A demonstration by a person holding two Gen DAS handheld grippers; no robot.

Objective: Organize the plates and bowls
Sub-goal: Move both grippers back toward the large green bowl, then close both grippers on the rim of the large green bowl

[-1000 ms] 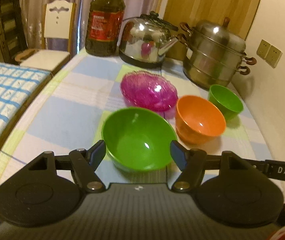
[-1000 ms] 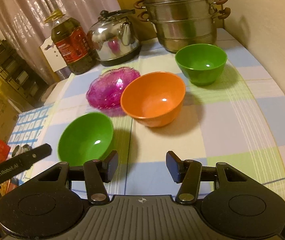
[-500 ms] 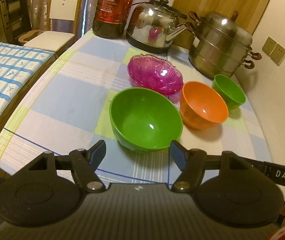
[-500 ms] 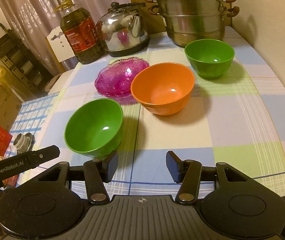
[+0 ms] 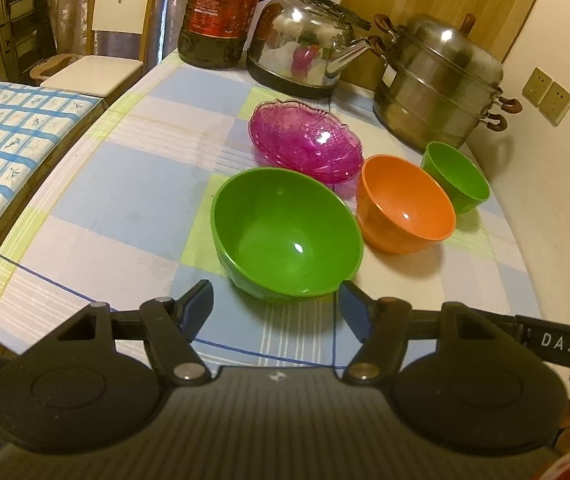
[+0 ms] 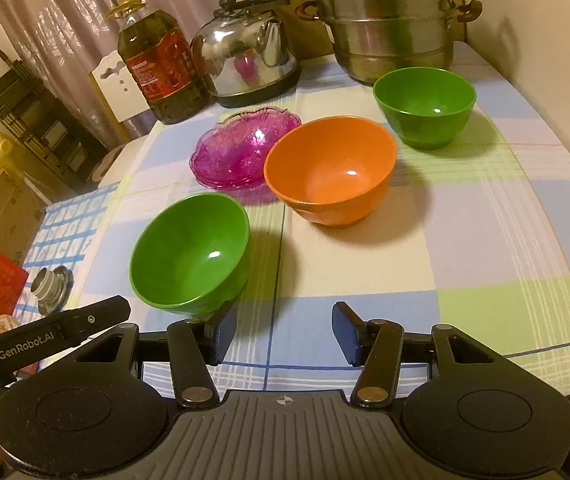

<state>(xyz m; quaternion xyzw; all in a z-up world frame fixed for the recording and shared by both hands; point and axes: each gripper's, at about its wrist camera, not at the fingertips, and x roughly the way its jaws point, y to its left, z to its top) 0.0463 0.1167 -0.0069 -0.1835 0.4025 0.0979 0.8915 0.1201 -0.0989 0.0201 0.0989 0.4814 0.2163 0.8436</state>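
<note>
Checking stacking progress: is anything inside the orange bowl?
Nothing: the orange bowl shows a bare interior with only a light glint. Both green bowls stand separately on the tablecloth, also empty. Whatever lies under the orange bowl is covered.

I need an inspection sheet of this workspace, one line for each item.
Surface: checked tablecloth, flat.
Job's things: near green bowl, orange bowl, far green bowl, all upright and apart; pink glass dish behind them.
Clutter: oil bottle, kettle, steamer pot along the far edge.
Grippers: left tool open, before the near green bowl; right tool open, holding nothing.
Cables: nothing seen.
Surroundings: white chair, curtain, wall sockets.
</note>
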